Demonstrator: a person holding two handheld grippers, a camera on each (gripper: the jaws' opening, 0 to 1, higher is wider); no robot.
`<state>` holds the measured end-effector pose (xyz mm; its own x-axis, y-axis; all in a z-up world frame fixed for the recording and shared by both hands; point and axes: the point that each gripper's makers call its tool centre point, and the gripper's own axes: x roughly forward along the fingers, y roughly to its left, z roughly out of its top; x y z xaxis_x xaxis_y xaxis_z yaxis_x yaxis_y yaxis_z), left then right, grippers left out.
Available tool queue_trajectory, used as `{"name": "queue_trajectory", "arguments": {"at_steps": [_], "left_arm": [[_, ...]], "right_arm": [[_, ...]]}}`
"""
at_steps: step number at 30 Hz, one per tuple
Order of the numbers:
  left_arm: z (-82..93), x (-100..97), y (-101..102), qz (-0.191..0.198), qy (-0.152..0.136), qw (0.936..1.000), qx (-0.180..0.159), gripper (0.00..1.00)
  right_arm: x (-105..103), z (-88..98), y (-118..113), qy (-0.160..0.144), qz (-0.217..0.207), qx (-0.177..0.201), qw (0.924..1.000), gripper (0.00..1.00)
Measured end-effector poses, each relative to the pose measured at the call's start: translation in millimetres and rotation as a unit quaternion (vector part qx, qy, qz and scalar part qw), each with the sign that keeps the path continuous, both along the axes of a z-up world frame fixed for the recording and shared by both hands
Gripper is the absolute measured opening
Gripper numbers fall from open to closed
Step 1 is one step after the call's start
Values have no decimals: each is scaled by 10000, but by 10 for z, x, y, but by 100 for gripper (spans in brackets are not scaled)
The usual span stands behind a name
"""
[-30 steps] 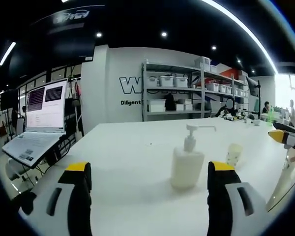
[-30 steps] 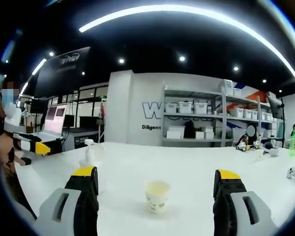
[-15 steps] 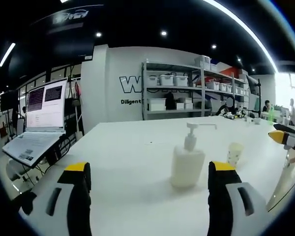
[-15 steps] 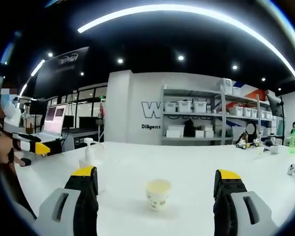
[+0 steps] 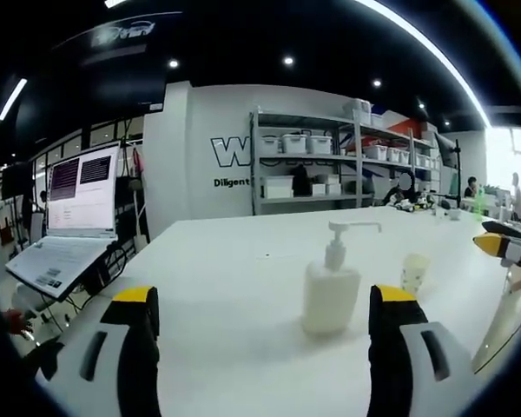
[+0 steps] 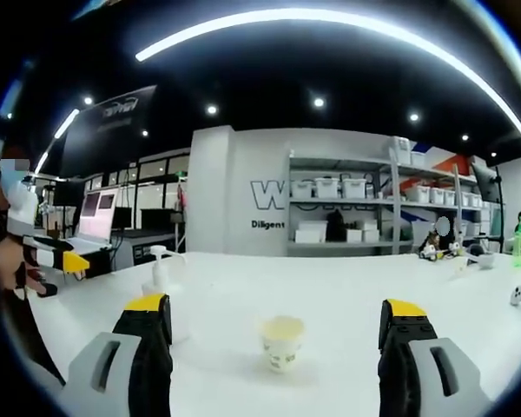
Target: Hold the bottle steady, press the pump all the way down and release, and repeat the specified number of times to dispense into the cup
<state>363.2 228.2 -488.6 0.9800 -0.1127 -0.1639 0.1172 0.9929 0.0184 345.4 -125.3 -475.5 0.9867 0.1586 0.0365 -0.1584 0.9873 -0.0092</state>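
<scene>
Currently spread and empty: left hand-held gripper [image 5: 256,304], right hand-held gripper [image 6: 278,317]. Advise clamping pump bottle [image 5: 330,295] low before pressing, nozzle over paper cup [image 6: 283,341] on counter [image 5: 234,278].

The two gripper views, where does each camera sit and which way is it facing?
Left gripper view: rides the left gripper, open, looking across the white table at the pump bottle and paper cup; the right gripper enters at right.
Right gripper view: rides the right gripper, open, facing the paper cup; the pump bottle and left gripper sit at left.
Shared: bottle, cup, table, shelving.
</scene>
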Motion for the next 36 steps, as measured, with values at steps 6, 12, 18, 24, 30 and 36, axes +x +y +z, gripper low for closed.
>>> {"name": "queue_trajectory", "arguments": {"at_steps": [6,12,18,24,30,36], "left_arm": [[58,-16,8,10,-79,10000,-17,99],[82,-24,74,78,-143,9998,-143,99],[41,-59,138,176,-64,9997,-135,99],[68,-41,263,348,-116,9992,-129,99],[-22,-14,219,375,-41,9991,-176,99],[-21,11,165,466,-31,9989,-13,99]], "right_arm": [[17,15,30,5,46,-22,10000,98],[26,71,162,-42,158,-74,9998,99],[51,44,270,-18,237,-170,9996,98],[43,-12,220,89,183,-132,9997,98],[-5,-81,203,-89,-189,-177,9996,94],[-10,-251,314,88,-117,-65,9999,96]]}}
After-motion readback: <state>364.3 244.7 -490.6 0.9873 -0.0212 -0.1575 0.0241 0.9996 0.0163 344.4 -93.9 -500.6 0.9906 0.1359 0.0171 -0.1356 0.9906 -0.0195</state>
